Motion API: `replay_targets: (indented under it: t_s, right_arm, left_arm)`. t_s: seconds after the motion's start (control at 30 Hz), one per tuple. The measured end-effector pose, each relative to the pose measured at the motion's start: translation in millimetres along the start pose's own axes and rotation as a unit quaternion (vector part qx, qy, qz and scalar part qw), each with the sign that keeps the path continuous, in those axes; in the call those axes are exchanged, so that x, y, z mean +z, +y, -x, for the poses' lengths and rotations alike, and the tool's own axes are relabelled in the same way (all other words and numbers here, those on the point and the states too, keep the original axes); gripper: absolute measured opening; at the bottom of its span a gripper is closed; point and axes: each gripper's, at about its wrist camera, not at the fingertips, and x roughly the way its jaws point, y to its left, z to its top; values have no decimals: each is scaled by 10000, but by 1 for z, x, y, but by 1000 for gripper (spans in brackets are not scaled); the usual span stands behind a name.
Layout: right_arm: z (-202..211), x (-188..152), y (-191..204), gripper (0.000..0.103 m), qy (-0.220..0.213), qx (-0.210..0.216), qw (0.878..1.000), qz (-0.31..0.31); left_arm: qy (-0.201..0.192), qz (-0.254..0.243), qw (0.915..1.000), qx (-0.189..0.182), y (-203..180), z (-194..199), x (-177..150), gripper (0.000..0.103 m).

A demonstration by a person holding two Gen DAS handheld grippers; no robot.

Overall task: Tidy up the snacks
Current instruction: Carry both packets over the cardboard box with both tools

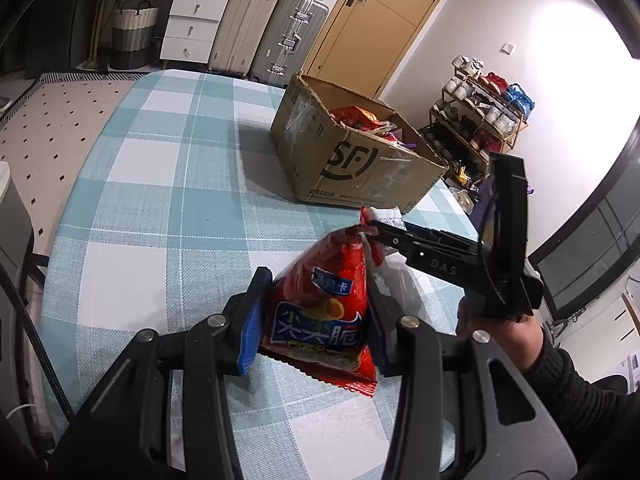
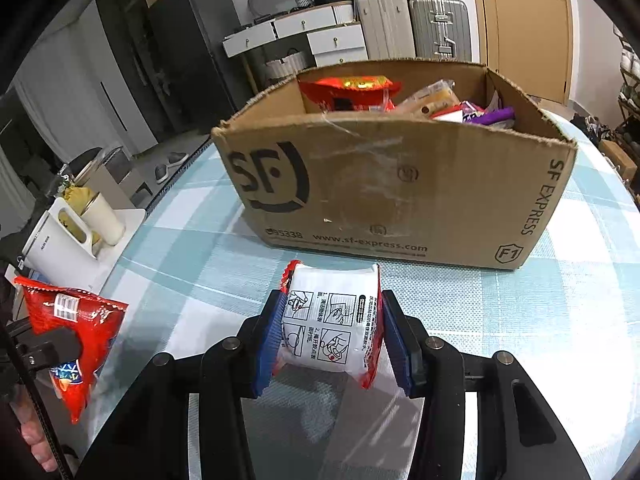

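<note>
Left gripper (image 1: 316,316) clamps red chip bag (image 1: 320,312); right gripper (image 2: 334,336) clamps white packet (image 2: 332,328). Both above table (image 1: 160,200), short of box (image 2: 400,184). Risk: slick, puffy film slipping out mid-carry.

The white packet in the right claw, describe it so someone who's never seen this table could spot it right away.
Find the big SF cardboard box on the blue-checked tablecloth. Just in front of it, the right claw grips a white packet between blue pads. Unlike the all-red snack bag in the left claw, its white face shows black line-drawn instruction panels, with red only at the edges.
</note>
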Motion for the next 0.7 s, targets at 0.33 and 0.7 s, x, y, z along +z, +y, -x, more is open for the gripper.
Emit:
replay_targets:
  t_s: [0.33, 0.7]
  right_arm:
    - [32, -2, -13, 47, -184, 357, 9989, -254]
    - [74, 2, -40, 47, -487, 503, 9963, -496]
  left_arm:
    - [-54, -175, 9998, 121, -15, 5, 11, 40]
    - [7, -464, 9989, 63, -43, -4, 31, 40]
